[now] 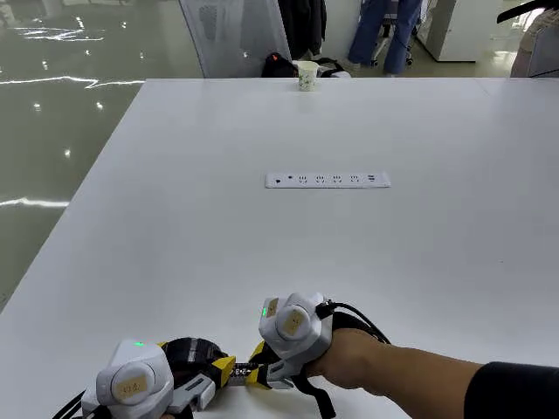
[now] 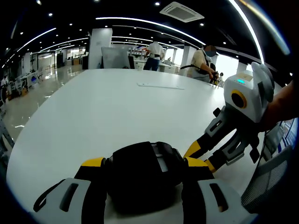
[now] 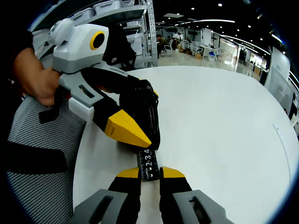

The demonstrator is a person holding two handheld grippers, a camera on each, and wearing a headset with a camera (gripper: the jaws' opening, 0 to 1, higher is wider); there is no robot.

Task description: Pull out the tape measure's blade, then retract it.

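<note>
A black tape measure (image 1: 196,353) rests on the white table (image 1: 349,262) near its front edge. My left gripper (image 1: 220,367) is shut on its case. In the left gripper view the case (image 2: 144,179) fills the gap between the yellow-tipped jaws of that gripper (image 2: 145,162). A short length of blade (image 3: 148,163), showing the numbers 2, 3, 4, sticks out of the case (image 3: 142,112). My right gripper (image 3: 149,173) is shut on the blade's end. In the head view the right gripper (image 1: 253,374), held by a hand, sits close beside the left one.
A white power strip (image 1: 327,180) lies mid-table and a paper cup (image 1: 307,75) stands at the far edge. The table's left edge drops to a glossy floor (image 1: 52,113). A mesh chair (image 3: 37,154) is behind the near edge. People stand far off.
</note>
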